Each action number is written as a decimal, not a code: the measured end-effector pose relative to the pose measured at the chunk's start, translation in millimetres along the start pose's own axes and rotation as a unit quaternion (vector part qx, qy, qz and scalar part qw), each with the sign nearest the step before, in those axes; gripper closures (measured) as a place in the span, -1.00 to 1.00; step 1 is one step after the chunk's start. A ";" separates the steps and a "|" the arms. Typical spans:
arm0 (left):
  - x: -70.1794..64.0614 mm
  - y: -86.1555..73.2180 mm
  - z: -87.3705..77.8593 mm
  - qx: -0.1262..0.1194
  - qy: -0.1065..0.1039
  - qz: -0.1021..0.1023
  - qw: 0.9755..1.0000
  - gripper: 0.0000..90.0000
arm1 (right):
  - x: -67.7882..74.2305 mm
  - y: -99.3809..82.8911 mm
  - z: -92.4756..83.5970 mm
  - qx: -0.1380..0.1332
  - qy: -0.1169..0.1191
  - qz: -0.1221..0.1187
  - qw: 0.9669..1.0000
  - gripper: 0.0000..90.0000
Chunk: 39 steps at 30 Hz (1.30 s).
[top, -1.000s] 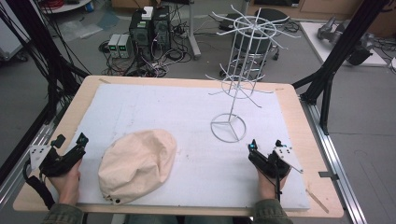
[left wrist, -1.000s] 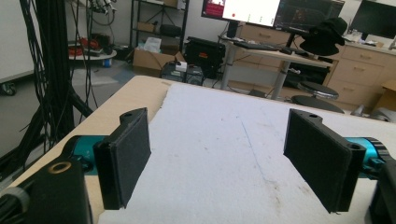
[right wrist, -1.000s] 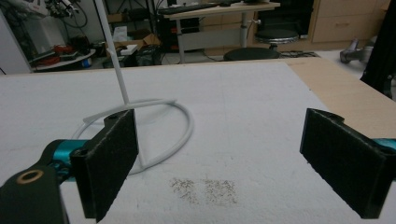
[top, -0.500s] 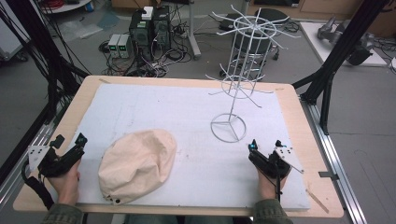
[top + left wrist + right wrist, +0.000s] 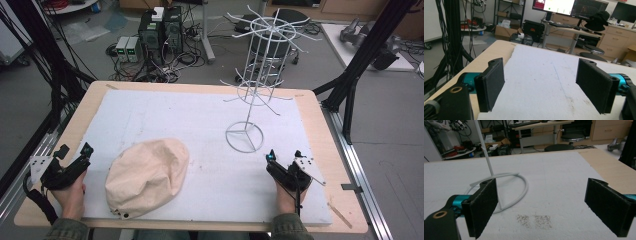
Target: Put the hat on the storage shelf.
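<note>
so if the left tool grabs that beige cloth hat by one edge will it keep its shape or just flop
Probably flop: the cloth hat lies slumped and creased on the white mat, so it looks soft. It likely weighs little, being thin fabric with nothing visibly inside. It shouldn't roll, though it may drag on the mat's rough surface.

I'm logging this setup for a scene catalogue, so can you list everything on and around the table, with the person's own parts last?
Hat: one, cream cloth, on the mat's near left, between the grippers.
Wire rack: one, white, upright, ring base on the mat right of centre.
Mat: one, white, covering most of the table.
Table: one, light wood.
Computer boxes: two dark towers, on the floor beyond the table.
Stool: one, dark, behind the rack.
Left gripper: one, black, open, near left edge.
Right gripper: one, black, open, near the rack's base.
Hands: two, holding the grippers.
</note>
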<state>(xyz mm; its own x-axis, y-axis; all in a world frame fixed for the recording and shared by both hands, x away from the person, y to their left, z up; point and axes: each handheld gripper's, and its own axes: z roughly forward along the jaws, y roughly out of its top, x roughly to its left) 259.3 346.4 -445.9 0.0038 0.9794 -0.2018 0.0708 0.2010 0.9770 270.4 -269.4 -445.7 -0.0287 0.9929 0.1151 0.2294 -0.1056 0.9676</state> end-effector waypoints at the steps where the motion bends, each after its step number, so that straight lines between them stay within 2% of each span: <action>1: 0.0 0.1 0.0 0.000 0.000 0.000 1.000 -0.48 | -0.2 -0.1 0.1 0.001 0.001 0.001 1.000 -0.76; 7: -0.6 7.7 0.5 -0.006 -0.018 -0.009 1.000 -0.47 | -0.8 -0.2 0.5 0.002 0.004 0.002 1.000 -0.76; 11: -6.1 15.5 -1.3 -0.013 -0.045 -0.015 0.999 -0.42 | -0.9 -0.3 0.5 0.003 0.007 0.004 1.000 -0.76; 15: -17.5 23.2 -1.5 -0.017 -0.062 -0.003 0.998 -0.45 | -0.2 -0.4 0.7 0.005 0.009 0.005 1.000 -0.76; 19: -27.2 28.8 1.2 -0.005 -0.083 0.014 0.996 -0.49 | 0.0 -0.4 0.6 0.005 0.013 0.005 1.000 -0.76; 23: -33.9 35.7 6.8 0.018 -0.118 0.007 0.993 -0.49 | 1.0 -0.6 0.6 0.007 0.017 0.006 1.000 -0.76; 25: -36.9 37.9 10.3 0.032 -0.131 0.013 0.991 -0.48 | 0.8 -0.7 0.9 0.007 0.020 -0.002 1.000 -0.76; 30: -42.8 44.1 23.8 0.071 -0.154 0.013 0.985 -0.45 | 2.2 -0.6 0.8 0.007 0.023 -0.001 1.000 -0.76; 33: -47.3 48.1 31.3 0.093 -0.163 0.031 0.982 -0.45 | 2.5 -1.1 1.7 0.014 0.026 0.001 1.000 -0.76; 35: -49.9 50.3 34.4 0.100 -0.167 0.034 0.980 -0.45 | 2.4 -1.1 2.1 0.013 0.028 -0.003 1.000 -0.76; 39: -56.1 55.3 42.0 0.129 -0.180 0.031 0.975 -0.45 | 3.0 -0.9 2.1 0.013 0.033 -0.002 0.999 -0.76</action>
<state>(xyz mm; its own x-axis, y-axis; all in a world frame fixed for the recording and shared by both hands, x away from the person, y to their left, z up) 304.8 301.9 -383.4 0.3634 0.9102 -0.1987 0.3067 0.0845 0.9480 272.1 -266.2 -446.7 -0.0929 0.9875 0.1271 0.2540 -0.0999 0.9620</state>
